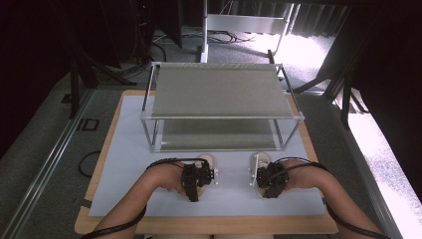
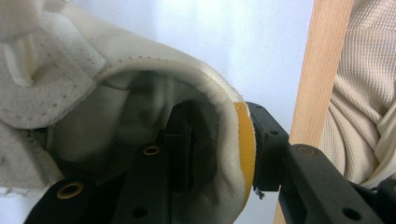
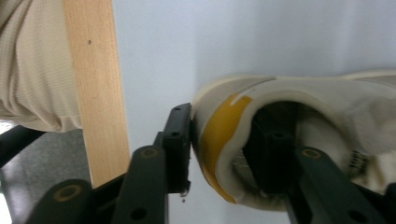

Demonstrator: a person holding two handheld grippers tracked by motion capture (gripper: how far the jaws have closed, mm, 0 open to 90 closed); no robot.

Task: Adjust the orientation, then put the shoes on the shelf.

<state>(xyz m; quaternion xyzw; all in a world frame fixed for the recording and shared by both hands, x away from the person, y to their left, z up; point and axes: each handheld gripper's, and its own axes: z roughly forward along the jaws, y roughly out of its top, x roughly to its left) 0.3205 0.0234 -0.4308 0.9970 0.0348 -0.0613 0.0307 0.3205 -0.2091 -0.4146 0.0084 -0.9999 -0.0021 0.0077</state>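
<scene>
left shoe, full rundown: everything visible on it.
The left shoe is a cream-white sneaker, leather-like, with stitched seams, a padded collar and a mustard-yellow heel tab. It lies on the white mat in front of the metal rack, heel toward the person. The left gripper is shut on its heel: one jaw inside the opening, one against the yellow tab.

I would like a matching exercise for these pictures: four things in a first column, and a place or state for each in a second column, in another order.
Column one:
1. left shoe
2. right shoe
3. metal rack
4. heel patch

Column two:
A. stands empty at the back of the table
B. yellow
C. heel clamped by the left gripper
D. heel clamped by the right gripper

Pairs: 1-C, 2-D, 3-A, 4-B
</scene>
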